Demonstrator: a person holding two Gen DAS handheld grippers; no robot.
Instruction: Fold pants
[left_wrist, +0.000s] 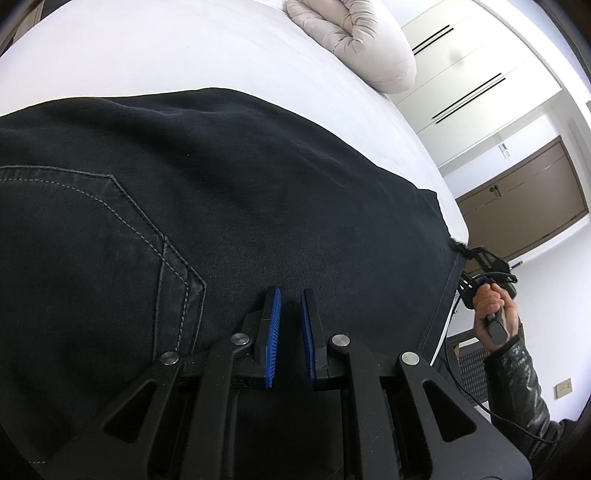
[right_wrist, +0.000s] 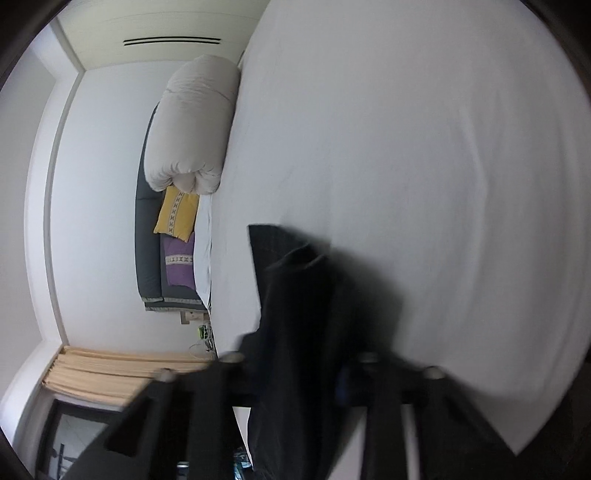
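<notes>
Lying under left tongs (left_wrist: 290, 295): pants (left_wrist: 240, 177)

We see home bedroom. Bed (left_wrist: 184, 48) under white sheet fills most of both views. Rolled pale duvet (left_wrist: 354, 40) lies at bed's far edge; yellow cushion (right_wrist: 176, 214) and purple cushion (right_wrist: 180, 264) sit beside it against dark grey headboard (right_wrist: 147, 236). White wardrobe doors (left_wrist: 476, 74) with slim black handles, brown door (left_wrist: 524, 199), cream curtain (right_wrist: 110, 373) by dark window, plain white walls all say lived-in sleeping room.
</notes>
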